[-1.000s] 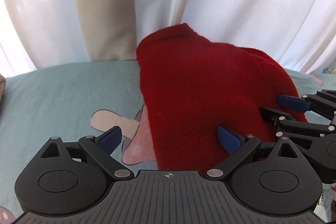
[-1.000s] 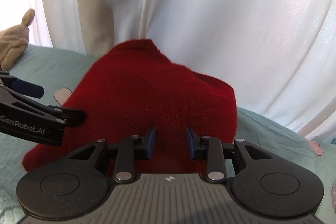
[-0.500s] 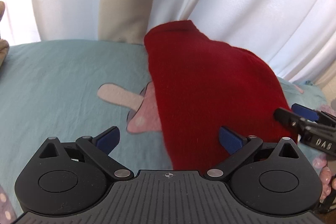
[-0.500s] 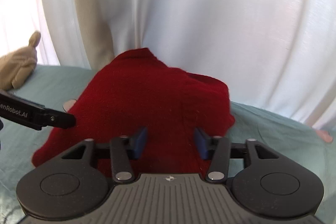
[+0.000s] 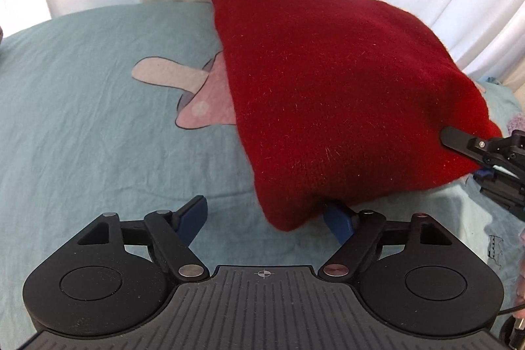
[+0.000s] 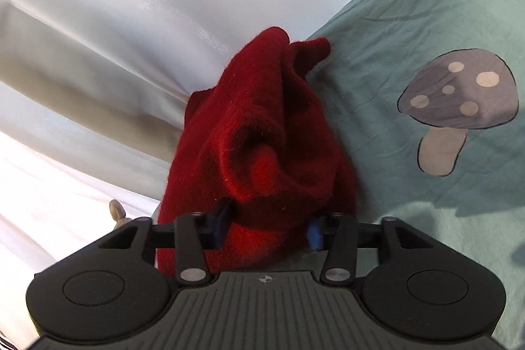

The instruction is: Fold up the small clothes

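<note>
Right gripper (image 6: 265,227) tilted, clamping red garment (image 6: 259,153)

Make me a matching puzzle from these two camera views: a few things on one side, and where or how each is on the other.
Things:
1. red woolly garment
2. left gripper
3. right gripper
4. grey mushroom print

States:
A. jaws wide, pads not pressing
B. clamped on bunched cloth
C. flat on the teal sheet
D. partly lifted, one corner pinched

Pairs: 1-D, 2-A, 3-B, 4-C
</note>
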The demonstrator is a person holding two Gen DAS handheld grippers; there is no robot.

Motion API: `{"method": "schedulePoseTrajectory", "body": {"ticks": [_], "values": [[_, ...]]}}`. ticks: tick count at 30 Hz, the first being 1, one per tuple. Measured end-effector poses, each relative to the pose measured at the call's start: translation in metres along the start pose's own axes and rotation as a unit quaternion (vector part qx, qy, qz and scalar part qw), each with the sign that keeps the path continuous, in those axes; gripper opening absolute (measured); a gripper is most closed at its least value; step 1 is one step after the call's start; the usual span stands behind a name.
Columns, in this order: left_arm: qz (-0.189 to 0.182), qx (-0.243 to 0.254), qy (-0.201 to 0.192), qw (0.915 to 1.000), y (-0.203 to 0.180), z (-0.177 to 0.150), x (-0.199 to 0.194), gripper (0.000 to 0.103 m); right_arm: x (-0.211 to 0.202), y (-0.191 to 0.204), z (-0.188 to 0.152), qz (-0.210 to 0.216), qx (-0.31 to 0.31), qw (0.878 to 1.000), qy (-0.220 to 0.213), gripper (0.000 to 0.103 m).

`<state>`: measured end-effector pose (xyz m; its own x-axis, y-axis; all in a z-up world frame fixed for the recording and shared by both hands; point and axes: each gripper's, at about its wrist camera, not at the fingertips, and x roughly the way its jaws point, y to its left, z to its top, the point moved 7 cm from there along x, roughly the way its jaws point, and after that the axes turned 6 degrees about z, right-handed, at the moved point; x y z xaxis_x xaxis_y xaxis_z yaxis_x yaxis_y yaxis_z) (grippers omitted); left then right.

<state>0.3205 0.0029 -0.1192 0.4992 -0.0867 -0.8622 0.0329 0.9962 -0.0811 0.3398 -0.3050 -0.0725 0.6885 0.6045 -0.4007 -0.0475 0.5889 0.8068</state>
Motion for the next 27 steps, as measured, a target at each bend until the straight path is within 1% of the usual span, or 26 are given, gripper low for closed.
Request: {"method": "schedulePoseTrajectory", "body": {"ticks": [1, 3, 4, 6, 7, 8, 9, 10, 11, 13, 15, 16, 18, 20, 22, 23, 25, 27], "values": [[0.000, 0.004, -0.001, 1.0000, 0.002, 0.001, -0.002, 0.084, -0.004, 0.006, 0.003, -0.006, -0.021, 1.000, -0.009, 0.015], [-0.008, 0.000, 0.001, 1.0000, 0.007, 0.003, -0.004, 0.090, -0.016, 0.017, 0.008, -0.034, -0.082, 0.995, -0.039, 0.015], [-0.012, -0.003, 0.003, 0.9999, 0.010, 0.003, -0.006, 0.093, -0.017, 0.017, 0.009, -0.046, -0.097, 0.993, -0.041, 0.015], [-0.026, -0.002, 0.008, 0.9996, 0.017, 0.006, -0.010, 0.094, -0.009, 0.006, 0.010, -0.057, -0.097, 0.994, -0.010, 0.018], [-0.034, -0.004, 0.010, 0.9993, 0.020, 0.007, -0.012, 0.095, -0.004, 0.000, 0.008, -0.060, -0.098, 0.993, 0.010, 0.024], [-0.048, -0.009, 0.014, 0.9987, 0.024, 0.009, -0.014, 0.096, -0.002, -0.003, 0.007, -0.062, -0.101, 0.993, 0.022, 0.027], [-0.062, -0.016, 0.017, 0.9978, 0.028, 0.011, -0.017, 0.096, -0.004, -0.004, 0.008, -0.059, -0.109, 0.992, 0.026, 0.032], [-0.075, -0.022, 0.018, 0.9968, 0.032, 0.014, -0.019, 0.097, -0.007, -0.004, 0.011, -0.057, -0.116, 0.991, 0.028, 0.042], [-0.090, -0.028, 0.021, 0.9954, 0.036, 0.018, -0.019, 0.099, -0.012, -0.003, 0.015, -0.054, -0.125, 0.990, 0.027, 0.047], [-0.108, -0.037, 0.033, 0.9929, 0.041, 0.026, -0.015, 0.101, -0.023, -0.004, 0.028, -0.029, -0.137, 0.990, 0.020, 0.072], [-0.134, -0.043, 0.051, 0.9887, 0.041, 0.034, -0.009, 0.101, -0.027, -0.005, 0.043, 0.001, -0.126, 0.992, 0.027, 0.082], [-0.144, -0.044, 0.059, 0.9869, 0.039, 0.037, -0.007, 0.101, -0.026, -0.006, 0.051, 0.015, -0.116, 0.993, 0.026, 0.083], [-0.153, -0.034, 0.074, 0.9848, 0.037, 0.037, -0.005, 0.101, -0.020, -0.010, 0.065, 0.030, -0.097, 0.994, 0.027, 0.085], [-0.156, -0.021, 0.081, 0.9843, 0.039, 0.036, -0.006, 0.101, -0.012, -0.011, 0.074, 0.034, -0.091, 0.995, 0.035, 0.085], [-0.162, -0.020, 0.094, 0.9820, 0.047, 0.034, -0.007, 0.102, -0.001, -0.013, 0.078, 0.030, -0.094, 0.994, 0.047, 0.085], [-0.169, -0.026, 0.099, 0.9803, 0.052, 0.033, -0.008, 0.102, 0.005, -0.014, 0.079, 0.028, -0.097, 0.993, 0.055, 0.085], [-0.184, -0.053, 0.101, 0.9762, 0.066, 0.037, -0.013, 0.102, 0.017, -0.015, 0.080, 0.035, -0.097, 0.992, 0.067, 0.086], [-0.192, -0.091, 0.085, 0.9735, 0.080, 0.048, -0.014, 0.103, 0.026, -0.016, 0.081, 0.044, -0.096, 0.991, 0.077, 0.087]]}}
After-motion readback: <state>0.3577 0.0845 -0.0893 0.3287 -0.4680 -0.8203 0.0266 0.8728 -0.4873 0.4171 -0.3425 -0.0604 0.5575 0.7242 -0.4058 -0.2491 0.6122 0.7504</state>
